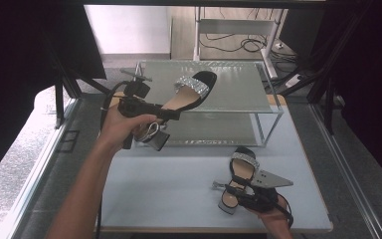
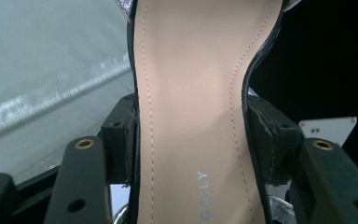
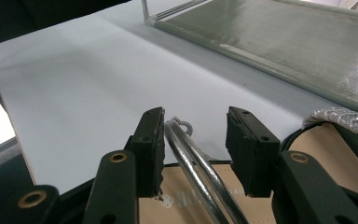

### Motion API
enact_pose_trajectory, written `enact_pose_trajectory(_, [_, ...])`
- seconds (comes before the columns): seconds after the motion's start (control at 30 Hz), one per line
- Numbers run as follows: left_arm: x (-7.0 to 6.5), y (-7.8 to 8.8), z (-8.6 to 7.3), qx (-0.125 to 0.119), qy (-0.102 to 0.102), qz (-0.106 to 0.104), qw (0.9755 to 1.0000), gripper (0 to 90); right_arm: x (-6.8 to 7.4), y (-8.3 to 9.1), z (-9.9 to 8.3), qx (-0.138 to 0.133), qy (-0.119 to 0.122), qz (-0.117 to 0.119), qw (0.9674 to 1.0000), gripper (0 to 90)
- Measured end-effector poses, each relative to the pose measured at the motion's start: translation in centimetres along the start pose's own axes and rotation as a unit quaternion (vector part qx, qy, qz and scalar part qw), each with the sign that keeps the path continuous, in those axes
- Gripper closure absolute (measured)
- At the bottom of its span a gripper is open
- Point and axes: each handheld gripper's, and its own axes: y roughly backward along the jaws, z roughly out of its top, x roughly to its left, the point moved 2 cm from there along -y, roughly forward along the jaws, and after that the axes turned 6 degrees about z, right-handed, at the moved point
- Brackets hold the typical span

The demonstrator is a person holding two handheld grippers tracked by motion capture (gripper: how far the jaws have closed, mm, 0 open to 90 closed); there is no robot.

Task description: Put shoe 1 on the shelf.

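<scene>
My left gripper is shut on a black sandal with a tan insole, a rhinestone toe strap and a silver block heel, holding it tilted over the front left of a glass shelf. In the left gripper view both pads squeeze the sides of the sandal's sole. The matching sandal lies on the white table at the front right. My right gripper is at its heel end. Its jaws stand open astride the silver ankle strap, with the left pad beside the strap and the right pad apart.
The two-tier glass shelf on a metal frame stands at the back of the table. Black frame posts rise at both sides. Cables and a stand lie on the floor behind. Bare table surface spreads left of the right gripper.
</scene>
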Motion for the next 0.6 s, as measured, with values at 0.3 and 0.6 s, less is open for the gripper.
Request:
enact_pose_trajectory(0.3, [1.2,-0.5,2.5,-0.002,0.019,0.012,0.9997,42.4,-0.1,0.2,0.1,-0.006,-0.003,-0.001,1.0000,56.6])
enact_pose_trajectory(0.6, [2.7,-1.4,4.9,-0.005,0.041,0.014,0.9990,42.4,-0.3,0.4,0.2,-0.009,-0.001,-0.002,1.0000,56.3])
